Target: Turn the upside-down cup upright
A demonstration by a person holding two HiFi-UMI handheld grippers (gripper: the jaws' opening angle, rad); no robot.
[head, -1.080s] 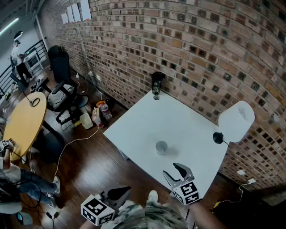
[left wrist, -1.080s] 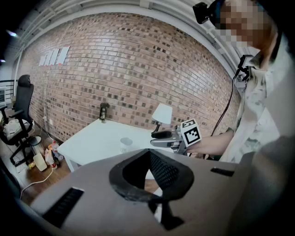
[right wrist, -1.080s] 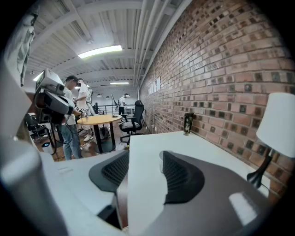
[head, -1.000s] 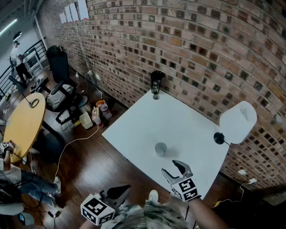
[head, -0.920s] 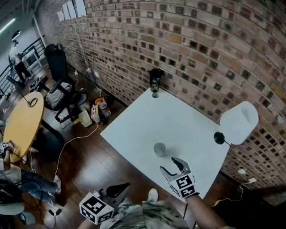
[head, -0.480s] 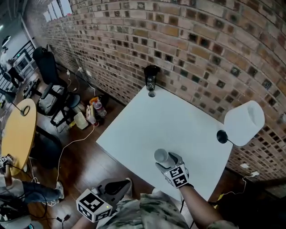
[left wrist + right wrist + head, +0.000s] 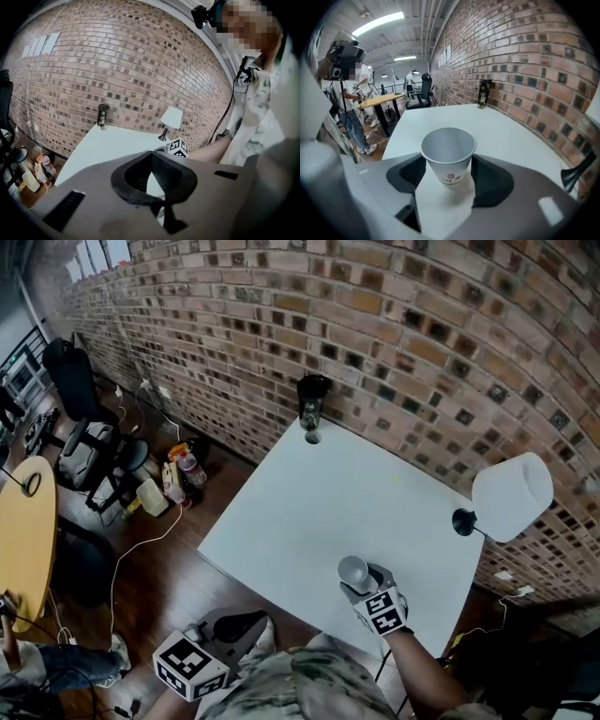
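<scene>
A brick wall [image 7: 422, 324] runs behind a white table [image 7: 309, 493], which stands on a dark wood floor [image 7: 141, 577]. A round yellow table [image 7: 23, 531] and a black office chair [image 7: 80, 423] stand off to the left, with a few bottles [image 7: 183, 470] on the floor by the wall. A lamp [image 7: 511, 495] with a white shade stands at the table's right edge.

The left gripper [image 7: 239, 626] hangs off the table's near edge, above the floor. Its own view shows the tips of its jaws meeting, with nothing between them.

The right gripper [image 7: 448, 164] is over the near part of the table and points down at a slant. Its jaws are closing, and the pale paper cup [image 7: 353, 570] stands on the table between them. The dark pads [image 7: 487, 176] lie against the cup's two sides, high up near its top end. That top end shows a raised ring around a grey face, and a small print sits low on the cup's side.

A dark can [image 7: 311, 401] stands at the table's far corner, close to the wall and well apart from the cup. A small round thing [image 7: 312, 438] lies just in front of the can.
</scene>
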